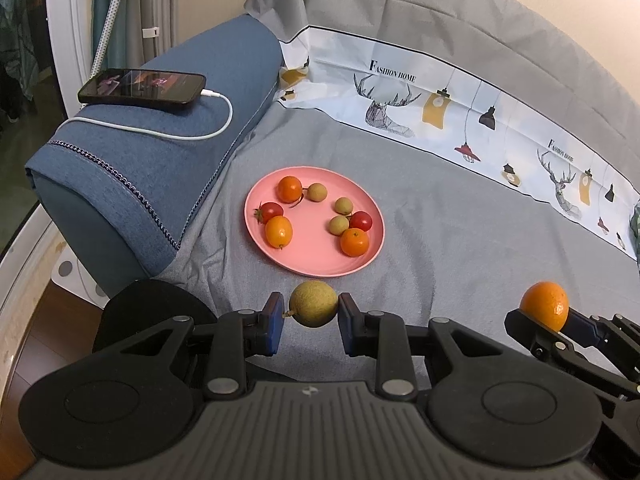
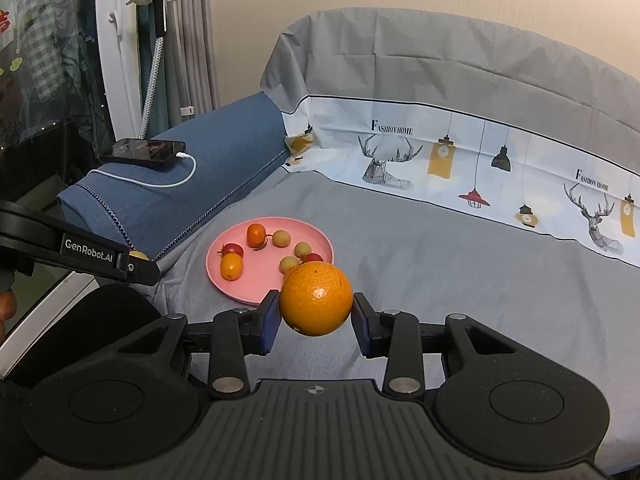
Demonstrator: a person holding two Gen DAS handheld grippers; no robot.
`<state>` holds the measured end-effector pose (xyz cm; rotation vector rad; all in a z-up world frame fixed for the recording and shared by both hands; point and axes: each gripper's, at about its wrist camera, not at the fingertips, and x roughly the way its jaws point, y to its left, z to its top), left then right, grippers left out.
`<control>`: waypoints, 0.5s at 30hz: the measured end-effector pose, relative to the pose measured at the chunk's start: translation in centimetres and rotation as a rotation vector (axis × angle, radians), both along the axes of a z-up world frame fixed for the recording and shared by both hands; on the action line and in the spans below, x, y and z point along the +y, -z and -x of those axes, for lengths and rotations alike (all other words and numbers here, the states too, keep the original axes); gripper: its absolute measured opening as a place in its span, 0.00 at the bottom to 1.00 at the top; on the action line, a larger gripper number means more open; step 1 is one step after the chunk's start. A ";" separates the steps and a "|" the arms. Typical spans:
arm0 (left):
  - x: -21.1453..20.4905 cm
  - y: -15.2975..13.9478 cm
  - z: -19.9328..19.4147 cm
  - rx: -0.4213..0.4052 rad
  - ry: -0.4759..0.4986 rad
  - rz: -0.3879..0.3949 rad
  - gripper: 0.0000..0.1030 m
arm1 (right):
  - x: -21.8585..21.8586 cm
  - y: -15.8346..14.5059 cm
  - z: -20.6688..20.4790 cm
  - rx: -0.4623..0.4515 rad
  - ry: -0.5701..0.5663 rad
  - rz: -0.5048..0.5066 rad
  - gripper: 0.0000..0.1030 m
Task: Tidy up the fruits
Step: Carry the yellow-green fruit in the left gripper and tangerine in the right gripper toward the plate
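Pink plate with 8 fruits, 2 claws each gripping 1

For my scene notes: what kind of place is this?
Probably a home living room: a sofa under a grey cover, a phone charging on the blue armrest, and curtains behind.

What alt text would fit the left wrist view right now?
The left hand-held gripper grips a tan longan above grey fabric, just short of a pink plate holding eight small fruits. At right, the right hand-held gripper holds an orange.
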<state>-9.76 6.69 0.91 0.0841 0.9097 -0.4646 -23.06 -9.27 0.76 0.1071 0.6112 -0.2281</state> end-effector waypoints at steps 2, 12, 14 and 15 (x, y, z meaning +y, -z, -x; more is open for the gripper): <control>-0.1 0.1 -0.2 0.006 -0.002 -0.001 0.31 | -0.1 0.1 -0.2 0.006 0.000 -0.003 0.38; -0.4 0.8 -1.6 0.031 -0.013 -0.020 0.31 | -0.6 0.8 -1.2 0.027 0.003 -0.010 0.38; -0.6 1.0 -2.1 0.038 -0.018 -0.030 0.31 | -0.8 1.0 -1.5 0.032 0.006 -0.009 0.38; -0.8 1.0 -2.5 0.041 -0.021 -0.034 0.31 | -0.9 1.1 -1.7 0.035 0.007 -0.008 0.38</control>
